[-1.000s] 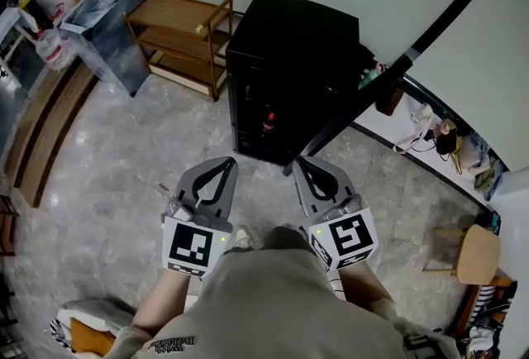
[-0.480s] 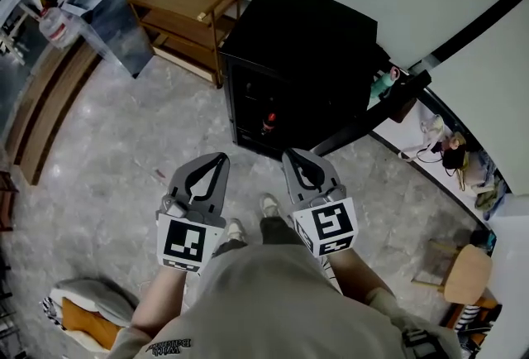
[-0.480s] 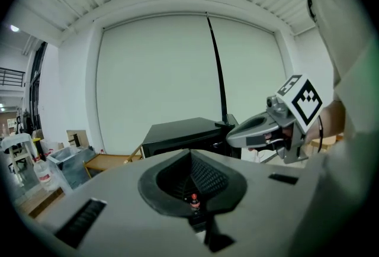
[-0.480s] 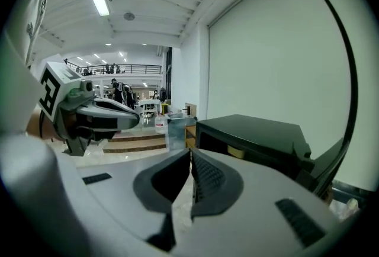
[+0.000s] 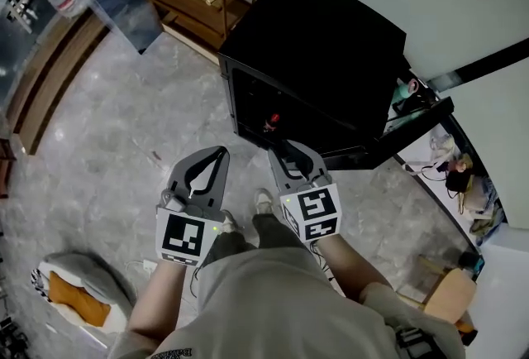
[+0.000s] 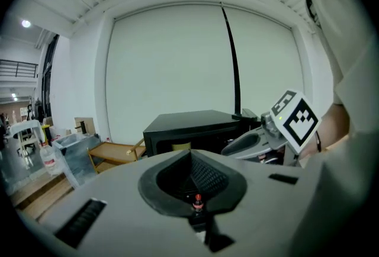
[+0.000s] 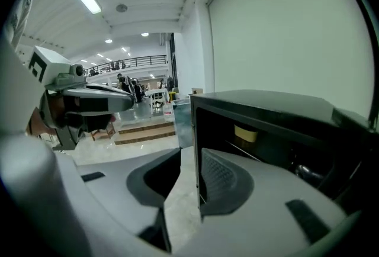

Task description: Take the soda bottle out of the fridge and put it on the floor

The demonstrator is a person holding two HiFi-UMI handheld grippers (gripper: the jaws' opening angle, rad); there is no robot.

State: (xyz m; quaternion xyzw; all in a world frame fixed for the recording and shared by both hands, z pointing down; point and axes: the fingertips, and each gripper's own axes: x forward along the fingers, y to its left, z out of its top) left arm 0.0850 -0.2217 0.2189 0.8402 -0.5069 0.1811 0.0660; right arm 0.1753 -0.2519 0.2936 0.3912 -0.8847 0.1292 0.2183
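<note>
Both grey plastic grippers are nearing one glossy black boxy fridge (image 5: 331,35) holding one red-capped soda bottle (image 5: 270,122); left gripper (image 5: 217,152) jaws are touching, empty; right gripper (image 5: 285,152) jaws have just been opening, empty.

Your head camera looks steeply down over the left gripper (image 5: 218,152) and right gripper (image 5: 285,153). Each gripper camera looks forward along its jaws; all three share the fridge (image 5: 322,35) close ahead.

The left hand-held gripper (image 5: 216,153) and right hand-held gripper (image 5: 283,150) are grey with black-and-white marker cubes (image 5: 183,236), the shirt (image 5: 273,299) beige.
</note>
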